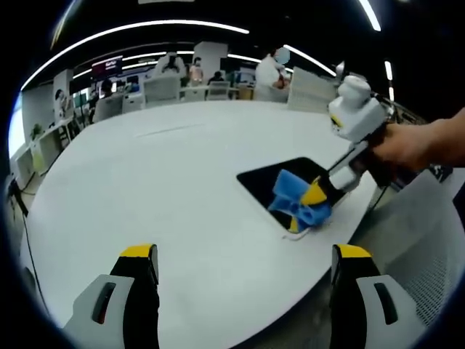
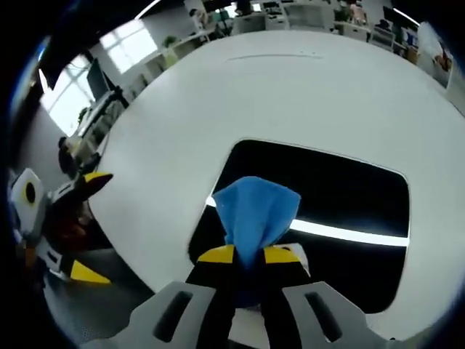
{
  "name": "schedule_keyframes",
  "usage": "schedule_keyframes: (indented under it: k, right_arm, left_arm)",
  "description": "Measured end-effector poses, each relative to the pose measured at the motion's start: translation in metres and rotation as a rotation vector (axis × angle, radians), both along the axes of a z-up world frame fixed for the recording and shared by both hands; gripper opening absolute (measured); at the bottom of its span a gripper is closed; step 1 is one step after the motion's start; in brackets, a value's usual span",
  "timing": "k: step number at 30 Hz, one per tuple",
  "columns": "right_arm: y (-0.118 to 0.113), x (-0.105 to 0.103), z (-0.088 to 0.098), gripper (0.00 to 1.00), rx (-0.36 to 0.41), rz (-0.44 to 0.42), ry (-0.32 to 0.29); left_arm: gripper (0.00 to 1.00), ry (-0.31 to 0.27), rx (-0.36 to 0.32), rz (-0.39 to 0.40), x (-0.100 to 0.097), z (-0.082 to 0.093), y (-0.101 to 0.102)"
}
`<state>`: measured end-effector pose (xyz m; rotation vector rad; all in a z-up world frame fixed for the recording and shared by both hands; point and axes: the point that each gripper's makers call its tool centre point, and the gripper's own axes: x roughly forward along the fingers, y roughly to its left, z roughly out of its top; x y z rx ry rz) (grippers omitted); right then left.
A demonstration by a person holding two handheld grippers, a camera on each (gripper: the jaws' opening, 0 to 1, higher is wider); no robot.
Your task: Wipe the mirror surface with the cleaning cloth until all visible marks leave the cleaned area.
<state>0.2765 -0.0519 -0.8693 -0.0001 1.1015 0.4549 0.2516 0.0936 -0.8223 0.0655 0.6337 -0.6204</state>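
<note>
The white round table (image 1: 167,189) spreads wide under me, with desks and seated people far behind it. Near its edge lies the mirror (image 2: 341,211) — a dark rectangle, flat on the tabletop, a bright light strip reflected across it. My right gripper (image 2: 248,256) reaches down to it at a slant, the person's hand (image 1: 407,145) wrapped round its handle, and its jaws are pinched tight on the blue cleaning cloth (image 2: 256,211), which bunches up from the yellow tips and rests on the glass. My left gripper (image 1: 243,262) hovers low over bare tabletop, well apart from the mirror — jaws spread wide, nothing between them.
</note>
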Motion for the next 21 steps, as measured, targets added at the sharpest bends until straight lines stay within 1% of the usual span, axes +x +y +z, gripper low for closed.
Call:
schedule_keyframes:
  k: [9,12,19,21]
  right_arm:
    - [0.000,-0.010,0.000,0.07,0.002,0.008,0.002]
    - [0.000,-0.013,0.000,0.07,0.004,0.009,0.015]
    - [0.000,-0.020,0.000,0.07,0.011,0.014,0.024]
    - [0.000,-0.020,0.000,0.07,0.012,0.019,0.016]
  left_arm:
    - [0.99,0.002,0.000,-0.001,-0.001,0.000,0.000]
    - [0.99,0.002,0.000,-0.004,-0.001,0.000,-0.001]
    - [0.99,0.001,-0.001,-0.001,-0.001,0.000,-0.001]
    - [0.99,0.002,0.004,-0.004,-0.001,0.000,-0.001]
